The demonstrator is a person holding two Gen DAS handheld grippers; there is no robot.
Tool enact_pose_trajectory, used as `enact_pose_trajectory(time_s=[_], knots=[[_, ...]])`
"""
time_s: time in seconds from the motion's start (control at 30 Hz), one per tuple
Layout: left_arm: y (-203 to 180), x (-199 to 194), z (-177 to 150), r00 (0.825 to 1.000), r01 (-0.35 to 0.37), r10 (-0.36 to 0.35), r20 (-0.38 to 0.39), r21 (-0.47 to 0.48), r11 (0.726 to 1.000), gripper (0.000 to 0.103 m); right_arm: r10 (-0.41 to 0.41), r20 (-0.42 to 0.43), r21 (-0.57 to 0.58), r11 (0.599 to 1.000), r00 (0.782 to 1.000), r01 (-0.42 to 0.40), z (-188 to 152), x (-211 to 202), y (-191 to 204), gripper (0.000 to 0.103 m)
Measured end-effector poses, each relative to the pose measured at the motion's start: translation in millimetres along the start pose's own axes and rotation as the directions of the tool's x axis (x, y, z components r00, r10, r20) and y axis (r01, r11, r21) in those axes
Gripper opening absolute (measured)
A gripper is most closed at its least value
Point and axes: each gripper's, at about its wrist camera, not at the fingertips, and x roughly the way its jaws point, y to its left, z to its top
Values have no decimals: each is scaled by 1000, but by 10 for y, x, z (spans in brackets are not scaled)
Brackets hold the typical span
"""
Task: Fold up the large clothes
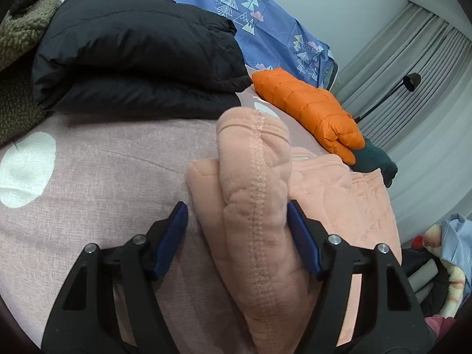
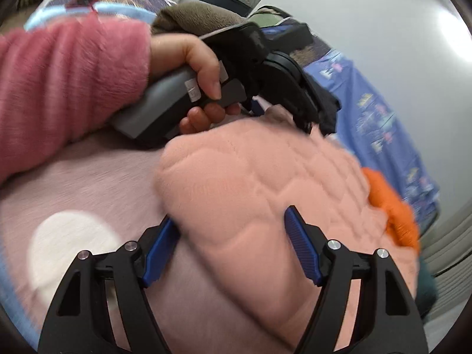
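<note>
Left wrist view: the peach quilted garment [image 1: 256,194] lies on the pink bed [image 1: 97,177], bunched into a thick seamed ridge that runs between the spread fingers of the left hand-held gripper [image 1: 237,216]. One pad touches it, nothing's clamped. Looks soft, puffy and light, so it'll sag; I'd grab that stitched hem. Its lower end is cut off.

Right wrist view: blurry. The right hand-held gripper [image 2: 231,221] is wide open around another fold; whether it presses is unclear.
</note>
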Motion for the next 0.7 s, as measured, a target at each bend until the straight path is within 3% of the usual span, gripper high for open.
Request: enact_pose_trajectory(time_s=[0.2, 0.27, 0.3, 0.33, 0.4, 0.43, 0.53, 0.7], knots=[[51, 10, 1, 1000, 25, -25, -1, -17, 1000, 70, -9, 11, 30, 1000, 1000, 9, 21, 78, -53, 72], [42, 16, -1, 1000, 22, -22, 1, -14, 1000, 69, -22, 14, 41, 999, 1000, 22, 21, 128, -72, 62], [38, 15, -3, 1000, 21, -21, 3, -13, 1000, 67, -27, 14, 53, 998, 1000, 26, -7, 115, -109, 52], [31, 13, -2, 999, 36, -36, 2, -14, 999, 56, -27, 18, 83, 996, 999, 26, -12, 113, -164, 42], [27, -3, -1, 999, 49, -49, 13, -26, 998, 47, 22, 39, 172, 985, 999, -29, -29, 73, -339, 32], [10, -24, 6, 998, 53, -53, 21, -27, 998, 42, 74, 56, 264, 961, 996, -87, -51, 35, -513, 29], [-106, -107, 55, 999, 39, -39, 39, -8, 999, 35, 136, 108, 395, 903, 985, -168, -92, -46, -832, 26], [-478, -327, 262, 996, 46, -50, 77, 43, 998, 34, 88, 192, 459, 872, 977, -168, -126, -305, -1118, 26]])
